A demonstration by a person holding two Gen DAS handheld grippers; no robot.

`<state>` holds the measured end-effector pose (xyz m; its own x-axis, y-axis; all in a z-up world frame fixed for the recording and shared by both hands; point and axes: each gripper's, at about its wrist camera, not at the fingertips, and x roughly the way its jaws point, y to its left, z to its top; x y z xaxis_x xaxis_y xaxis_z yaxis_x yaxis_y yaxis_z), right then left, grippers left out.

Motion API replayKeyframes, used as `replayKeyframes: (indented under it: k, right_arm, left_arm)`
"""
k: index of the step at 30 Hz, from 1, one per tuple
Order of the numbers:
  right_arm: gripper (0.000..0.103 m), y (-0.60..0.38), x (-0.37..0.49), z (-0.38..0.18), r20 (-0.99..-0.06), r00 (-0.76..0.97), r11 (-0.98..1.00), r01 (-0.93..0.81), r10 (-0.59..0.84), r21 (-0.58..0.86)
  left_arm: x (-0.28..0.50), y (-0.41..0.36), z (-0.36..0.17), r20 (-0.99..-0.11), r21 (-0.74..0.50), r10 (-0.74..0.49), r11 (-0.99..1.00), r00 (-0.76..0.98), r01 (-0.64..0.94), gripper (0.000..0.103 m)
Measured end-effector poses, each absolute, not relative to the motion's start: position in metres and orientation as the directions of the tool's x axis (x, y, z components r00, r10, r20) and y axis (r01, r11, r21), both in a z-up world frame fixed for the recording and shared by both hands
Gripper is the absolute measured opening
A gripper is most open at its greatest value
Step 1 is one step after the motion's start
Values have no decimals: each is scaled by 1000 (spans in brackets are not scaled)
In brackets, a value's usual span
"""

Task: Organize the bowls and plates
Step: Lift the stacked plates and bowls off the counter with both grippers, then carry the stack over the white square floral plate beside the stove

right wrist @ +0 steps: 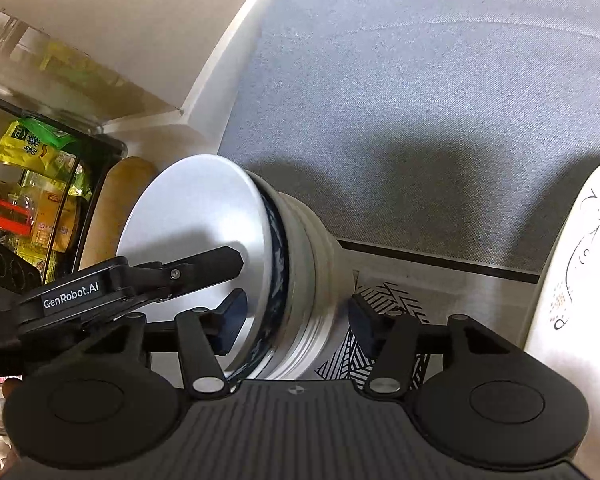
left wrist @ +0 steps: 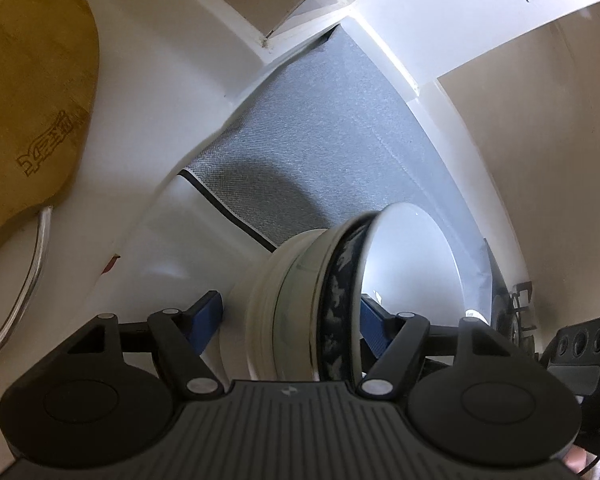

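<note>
Bowls [left wrist: 340,280], nested and tipped on their side on the grey mat [left wrist: 332,140]: glazed ceramic, stiff, slick, heavy together, chip-prone. Left fingers [left wrist: 216,308] and right fingers [right wrist: 232,312] stand apart, straddling the stack; rims are where I'd grip.

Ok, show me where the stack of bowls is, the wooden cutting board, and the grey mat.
stack of bowls [right wrist: 188,216], right wrist view, on the white inside of the top bowl.
wooden cutting board [left wrist: 32,92], left wrist view, on its flat face.
grey mat [right wrist: 420,100], right wrist view, on a bare stretch.
</note>
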<state>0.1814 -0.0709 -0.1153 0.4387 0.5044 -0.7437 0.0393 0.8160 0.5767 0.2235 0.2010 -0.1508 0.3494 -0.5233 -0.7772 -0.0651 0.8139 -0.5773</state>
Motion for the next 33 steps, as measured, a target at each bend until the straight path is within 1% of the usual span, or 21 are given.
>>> replayKeyframes:
  k: [14, 33]
  right_arm:
    - [56, -72, 173, -99, -748, 486, 848, 25, 453, 529]
    - [56, -101, 143, -60, -710, 590, 863, 42, 385, 503]
  left_arm:
    - [223, 200, -145, -760, -591, -545, 806, 354, -28, 76]
    - [220, 171, -111, -727, -596, -579, 799, 367, 80, 76]
